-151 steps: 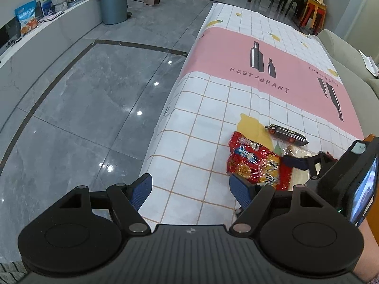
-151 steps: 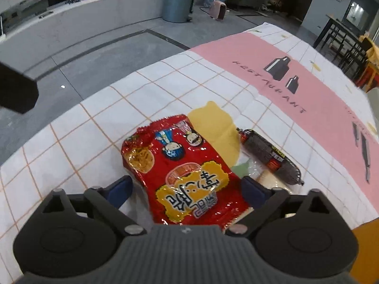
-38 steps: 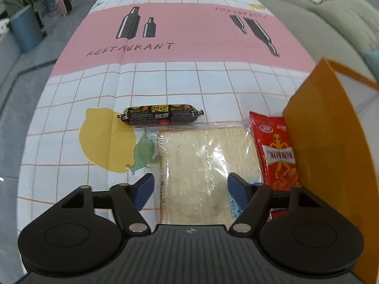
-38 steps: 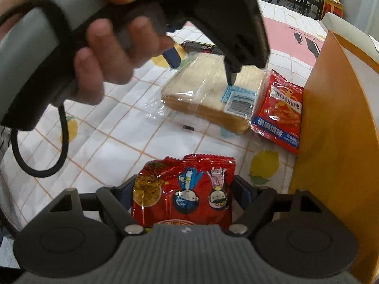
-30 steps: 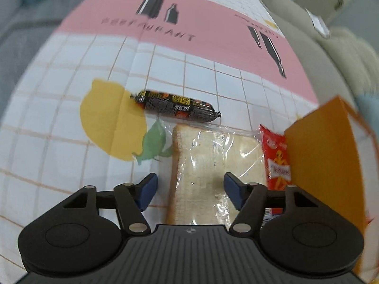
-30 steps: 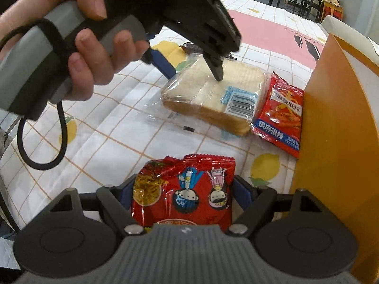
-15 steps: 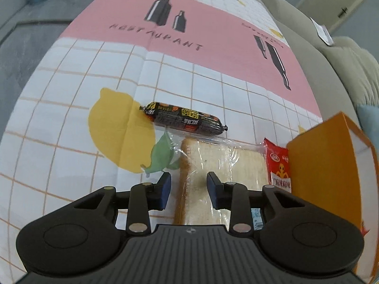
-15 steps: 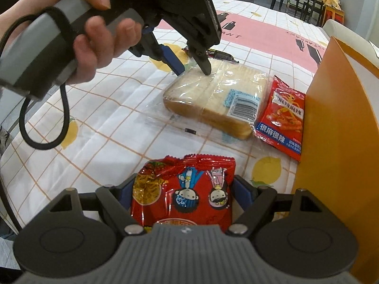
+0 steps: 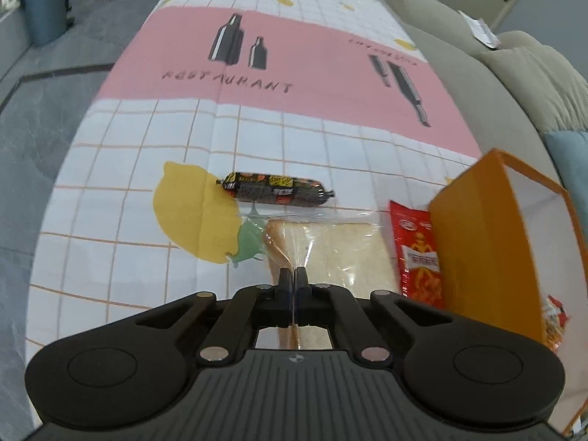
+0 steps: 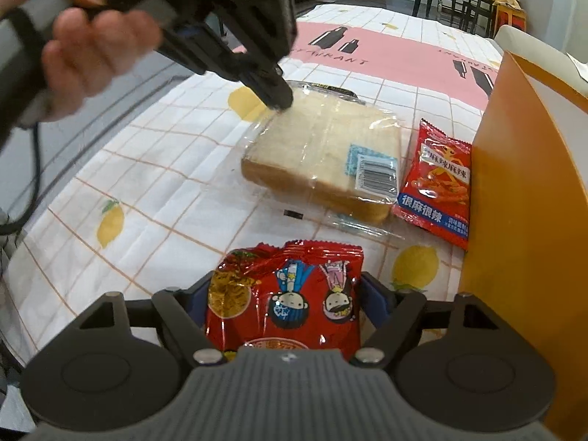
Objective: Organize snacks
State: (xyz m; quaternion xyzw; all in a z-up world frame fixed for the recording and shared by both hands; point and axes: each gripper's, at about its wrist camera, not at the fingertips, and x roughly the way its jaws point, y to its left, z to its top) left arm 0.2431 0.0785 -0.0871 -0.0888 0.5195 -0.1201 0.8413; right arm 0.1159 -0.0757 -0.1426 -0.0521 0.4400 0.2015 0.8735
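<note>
My left gripper [image 9: 294, 273] is shut on the clear wrap of the sliced bread pack [image 9: 341, 246], and the film tents up to its tips. In the right wrist view the left gripper [image 10: 281, 101] pinches the far corner of the bread pack [image 10: 323, 147]. My right gripper [image 10: 286, 294] holds a red noodle snack bag [image 10: 286, 294] between its fingers, with the jaws closing slightly. A dark sausage [image 9: 275, 189] lies beyond the bread. A red spicy-strip packet [image 10: 437, 180] lies between the bread and the orange box [image 10: 522, 220].
The checked tablecloth [image 9: 147, 220] drops off to grey floor on the left. A grey sofa [image 9: 514, 73] runs along the right side. A small black scrap [image 10: 293, 214] lies in front of the bread. A hand [image 10: 92, 55] grips the left tool's handle.
The left jaws went from wide apart around the bread to shut on its wrap, and the gripper rose, pulling the film up. The right gripper and its bag stayed put.
</note>
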